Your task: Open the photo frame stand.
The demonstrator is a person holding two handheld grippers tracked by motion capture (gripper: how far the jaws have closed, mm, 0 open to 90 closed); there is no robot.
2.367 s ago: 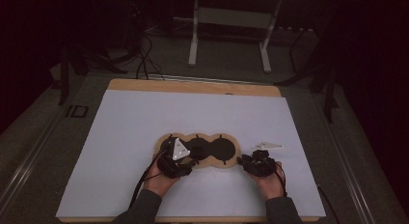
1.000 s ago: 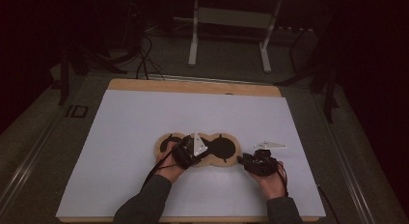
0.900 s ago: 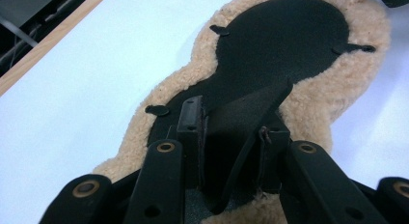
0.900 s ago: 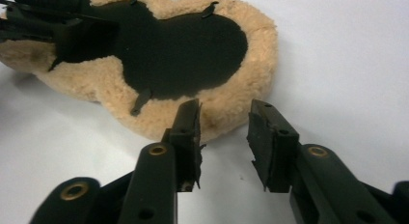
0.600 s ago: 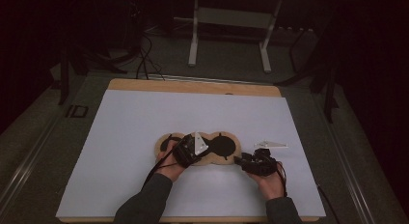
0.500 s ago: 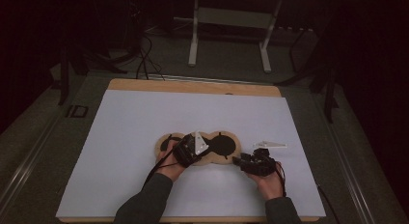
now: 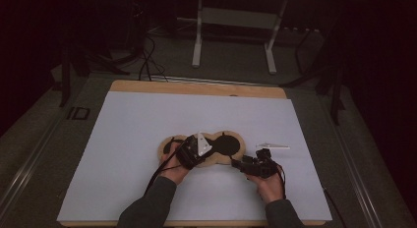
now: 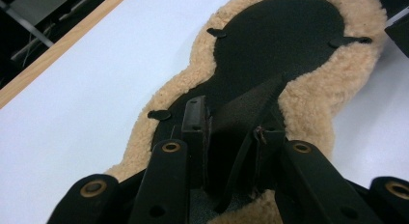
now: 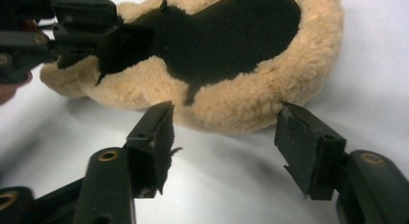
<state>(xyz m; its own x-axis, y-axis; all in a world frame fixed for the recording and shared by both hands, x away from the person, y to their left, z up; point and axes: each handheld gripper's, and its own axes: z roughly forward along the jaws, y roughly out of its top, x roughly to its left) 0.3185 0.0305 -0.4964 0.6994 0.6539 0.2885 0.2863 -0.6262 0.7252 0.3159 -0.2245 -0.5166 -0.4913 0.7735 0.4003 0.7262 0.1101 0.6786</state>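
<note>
Counter (image 7: 128, 139) has a white sheet over it, wood edge showing along the far side. A tan fleece pad (image 7: 231, 156) with a black inner face lies flat near the middle of the sheet, slightly toward the near edge. Outline is lobed, like joined circles.

Left hand-held gripper (image 7: 189, 154) sits over the pad's middle lobe, grey three-cornered plate on top. In the left gripper view its jaws are closed on a raised fold of the black inner fabric (image 8: 251, 110); the fold stands up between the two pads, the rest of the black face lies flat beyond. Small black tabs (image 8: 217, 33) stick out at the black/fleece boundary.

Right hand-held gripper (image 7: 241, 164) is just off the pad's near-right edge, low over the sheet. In the right gripper view (image 9: 222, 147) jaws are spread wide, nothing between them, fleece rim (image 9: 251, 96) right ahead of the tips, not touching. The same view has the left hand-held gripper (image 9: 103, 38) at upper left, on the black fabric.

A small white flat piece (image 7: 273, 146) lies on the sheet just right of the pad, beyond the right hand. Can't tell what it is.

Both forearms in dark sleeves come in from the near edge.
</note>
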